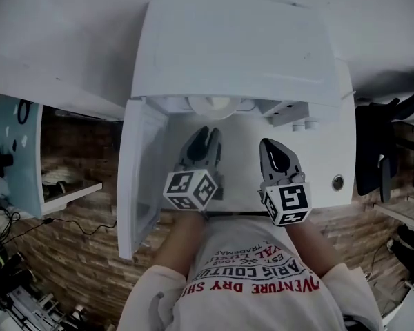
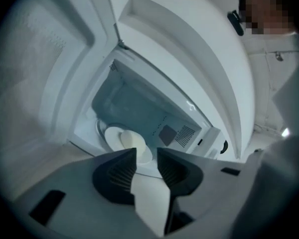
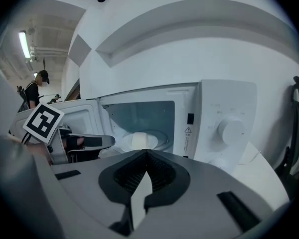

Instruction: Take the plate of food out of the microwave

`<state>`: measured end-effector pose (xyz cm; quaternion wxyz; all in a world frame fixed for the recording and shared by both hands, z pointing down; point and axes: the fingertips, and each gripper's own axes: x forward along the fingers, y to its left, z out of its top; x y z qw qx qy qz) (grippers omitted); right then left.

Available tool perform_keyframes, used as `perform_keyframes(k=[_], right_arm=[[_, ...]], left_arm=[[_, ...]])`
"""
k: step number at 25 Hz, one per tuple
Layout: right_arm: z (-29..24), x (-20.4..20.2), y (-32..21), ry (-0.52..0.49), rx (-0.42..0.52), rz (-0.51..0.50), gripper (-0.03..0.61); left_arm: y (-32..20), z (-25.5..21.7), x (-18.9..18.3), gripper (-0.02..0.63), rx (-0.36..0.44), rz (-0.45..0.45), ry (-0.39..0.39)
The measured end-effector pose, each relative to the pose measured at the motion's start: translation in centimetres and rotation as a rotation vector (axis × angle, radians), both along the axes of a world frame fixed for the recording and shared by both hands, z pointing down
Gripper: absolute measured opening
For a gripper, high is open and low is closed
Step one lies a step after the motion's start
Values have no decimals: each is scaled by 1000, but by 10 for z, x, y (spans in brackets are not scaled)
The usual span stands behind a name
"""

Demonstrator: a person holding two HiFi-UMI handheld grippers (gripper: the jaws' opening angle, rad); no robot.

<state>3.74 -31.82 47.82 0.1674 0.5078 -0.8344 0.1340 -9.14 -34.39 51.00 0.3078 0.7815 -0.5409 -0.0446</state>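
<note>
The white microwave (image 1: 234, 47) stands with its door (image 1: 141, 178) swung open to the left. Inside, a white plate (image 2: 120, 139) carrying a pale mound of food (image 2: 134, 142) rests on the turntable; the plate (image 3: 139, 140) also shows in the right gripper view and its rim (image 1: 210, 106) in the head view. My left gripper (image 2: 147, 152) is open just in front of the cavity, with nothing between its jaws. It also appears as the left gripper (image 1: 205, 135) in the head view. My right gripper (image 3: 147, 153) is shut on nothing, in front of the control panel side (image 1: 270, 147).
The control dial (image 3: 230, 129) sits on the microwave's right panel. A dark chair (image 1: 372, 150) stands at the right. A low shelf (image 1: 69, 188) and a cable lie at the left over the wooden floor. A person (image 3: 34, 91) stands far off.
</note>
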Motion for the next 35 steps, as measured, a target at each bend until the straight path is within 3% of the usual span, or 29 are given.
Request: perform_keyframes(k=[1, 4, 8, 10, 15, 24, 29, 35], right_arm=[[4, 0, -3, 4, -7, 0, 3], [14, -3, -10, 15, -23, -6, 3], [23, -9, -13, 24, -38, -15, 3], [26, -10, -14, 28, -46, -15, 3], [30, -14, -12, 31, -60, -16, 3], [34, -14, -11, 43, -69, -2, 4], [36, -9, -10, 48, -69, 14, 3], [39, -3, -6, 54, -73, 29, 3]], left_arm=[[-4, 6, -1, 126, -22, -9, 38], [-14, 29, -4, 129, -120, -50, 180], [-28, 49, -6, 129, -235, -98, 474], [-34, 49, -7, 129, -251, -110, 568], [-46, 54, -12, 115, -272, -128, 578], [-56, 57, -14, 37, -331, -163, 681], [-57, 52, -9, 15, -316, -136, 755], [-50, 51, -6, 14, -316, -124, 783]])
